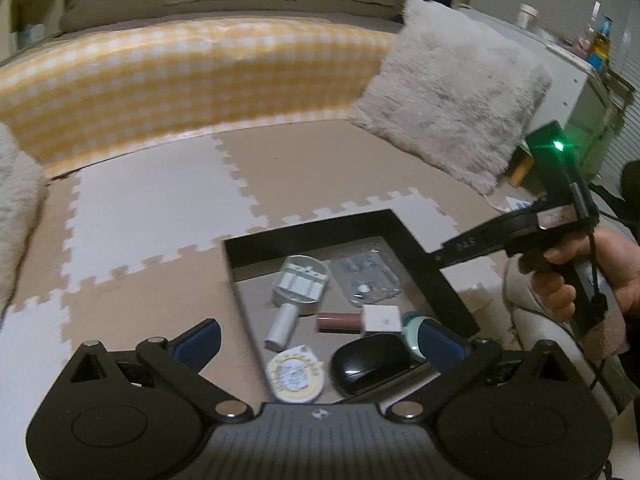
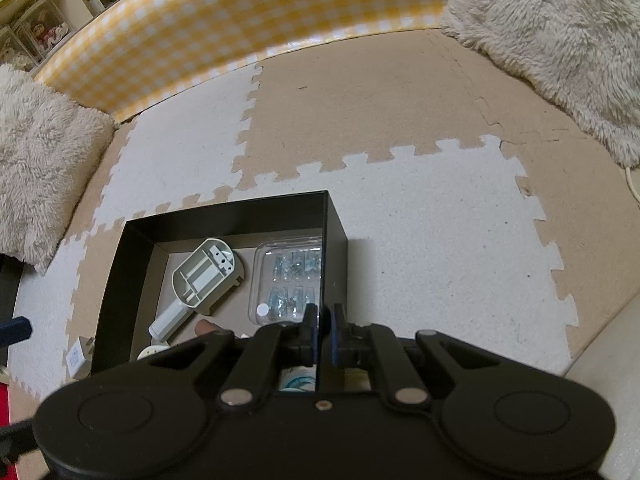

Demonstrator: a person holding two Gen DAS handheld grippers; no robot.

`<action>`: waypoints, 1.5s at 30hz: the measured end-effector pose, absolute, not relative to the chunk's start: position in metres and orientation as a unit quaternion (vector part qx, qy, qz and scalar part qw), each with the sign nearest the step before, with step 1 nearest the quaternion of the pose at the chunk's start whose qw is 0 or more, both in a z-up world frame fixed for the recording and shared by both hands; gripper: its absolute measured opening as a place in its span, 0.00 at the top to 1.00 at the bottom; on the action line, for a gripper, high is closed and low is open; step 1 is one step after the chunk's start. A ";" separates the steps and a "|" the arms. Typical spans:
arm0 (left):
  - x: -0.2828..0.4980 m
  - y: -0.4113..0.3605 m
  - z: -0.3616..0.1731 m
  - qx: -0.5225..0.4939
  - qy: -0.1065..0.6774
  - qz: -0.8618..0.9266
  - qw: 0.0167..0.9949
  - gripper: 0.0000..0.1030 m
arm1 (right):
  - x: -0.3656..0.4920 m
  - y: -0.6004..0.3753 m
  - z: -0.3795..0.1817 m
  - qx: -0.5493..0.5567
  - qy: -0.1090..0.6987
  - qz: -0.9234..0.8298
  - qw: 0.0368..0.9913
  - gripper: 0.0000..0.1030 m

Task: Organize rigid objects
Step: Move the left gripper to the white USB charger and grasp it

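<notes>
A black open box [image 1: 436, 280] sits on the foam mat. Inside lie a grey-white plastic tool [image 1: 300, 284], a clear blister pack [image 1: 368, 276], a brown tube with a white cap [image 1: 360, 320], a white cylinder [image 1: 282, 326], a round yellow-white tape measure [image 1: 294, 374], a black mouse [image 1: 372, 364] and a teal item [image 1: 412, 330]. My left gripper [image 1: 320, 326] hangs wide open above the box's near end, with nothing between its blue pads. My right gripper [image 2: 320, 314], held by a hand [image 1: 580, 276], is shut on the box's right wall [image 2: 325, 256].
Beige and white puzzle mat tiles [image 2: 420, 208] cover the floor. A yellow checked bolster [image 1: 180, 80] runs along the back. Fluffy cushions lean at the right [image 1: 452, 92] and left [image 2: 36, 160]. A white cabinet with bottles [image 1: 580, 80] stands at the far right.
</notes>
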State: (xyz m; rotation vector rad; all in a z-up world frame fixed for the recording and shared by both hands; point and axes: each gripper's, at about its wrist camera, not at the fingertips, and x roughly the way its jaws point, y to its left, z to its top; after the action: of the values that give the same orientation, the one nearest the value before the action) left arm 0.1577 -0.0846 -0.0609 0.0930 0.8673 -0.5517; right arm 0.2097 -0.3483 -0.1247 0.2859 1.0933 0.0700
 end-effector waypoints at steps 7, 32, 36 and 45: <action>0.161 -0.043 -0.056 0.019 0.407 -0.209 0.889 0.00 | 0.210 -0.347 -0.124 0.133 0.518 0.033 0.844 0.93; 0.165 0.037 -0.167 -0.017 0.513 0.008 0.858 0.00 | 0.209 -0.345 -0.125 0.126 0.520 0.032 0.845 0.93; 0.171 0.050 -0.172 -0.006 0.509 0.041 0.860 0.00 | 0.208 -0.345 -0.125 0.125 0.520 0.032 0.844 0.93; 0.182 0.063 -0.169 0.001 0.500 0.066 0.863 0.00 | 0.209 -0.343 -0.125 0.120 0.522 0.032 0.844 0.93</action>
State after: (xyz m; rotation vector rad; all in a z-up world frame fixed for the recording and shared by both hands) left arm 0.1820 0.0627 -0.1688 0.0026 1.0484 0.1392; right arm 0.2087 -0.3433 -0.1255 0.2531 1.1031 0.0670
